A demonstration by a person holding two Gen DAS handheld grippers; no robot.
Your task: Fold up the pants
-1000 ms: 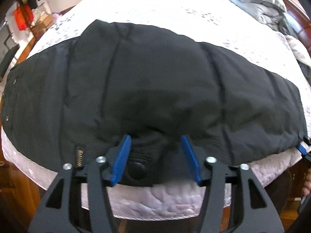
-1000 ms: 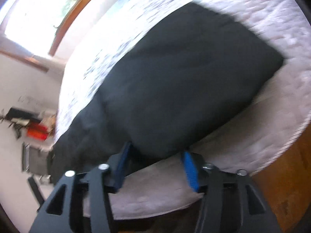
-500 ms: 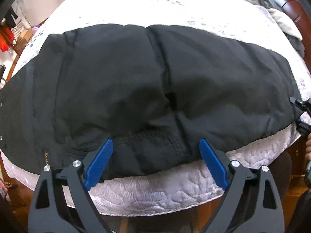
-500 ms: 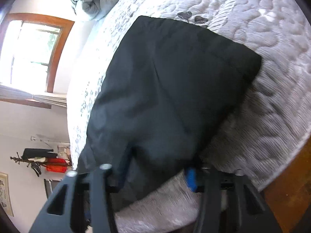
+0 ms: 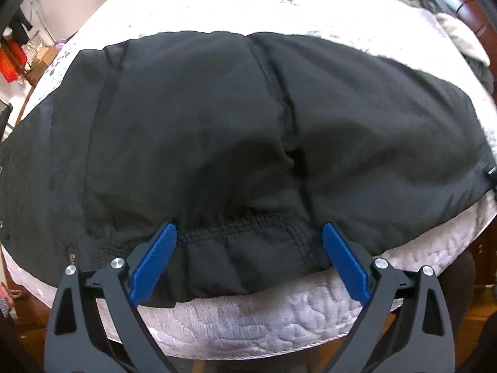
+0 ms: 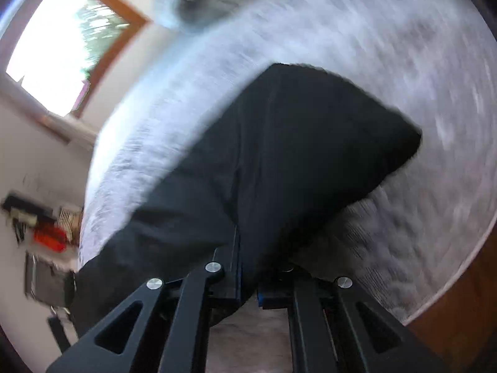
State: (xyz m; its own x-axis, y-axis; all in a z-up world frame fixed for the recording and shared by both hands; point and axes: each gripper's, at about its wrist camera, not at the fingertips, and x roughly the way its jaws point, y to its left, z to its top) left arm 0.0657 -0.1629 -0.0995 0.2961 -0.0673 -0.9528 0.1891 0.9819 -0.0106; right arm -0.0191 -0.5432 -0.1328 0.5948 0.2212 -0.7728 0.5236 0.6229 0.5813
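The black pants (image 5: 236, 143) were laid across the near part of the bed (image 5: 248, 320), spread sideways over its pale quilted cover, with one hem edge just inside the bed's rounded front border. The left tongs (image 5: 250, 236) were held steeply over that near edge, their blue pads (image 5: 153, 261) set wide apart and opening a little further at that moment — the gathered, stitched band of the pants lay between them, but neither pad was seen pressing on the cloth. A central seam was seen running up the fabric from the band, with a small zip pull at the lower left. In the right wrist view (blurred throughout) the right tongs (image 6: 248, 283) were drawn nearly together and closing, and a fold of the pants (image 6: 279, 161) was pinched between them at the near corner. From there the dark cloth was seen stretched away over the bed (image 6: 435, 186) to a folded far corner. A bright window (image 6: 65, 43) with a wooden frame was visible at the upper left — grey bedding was heaped beside it.
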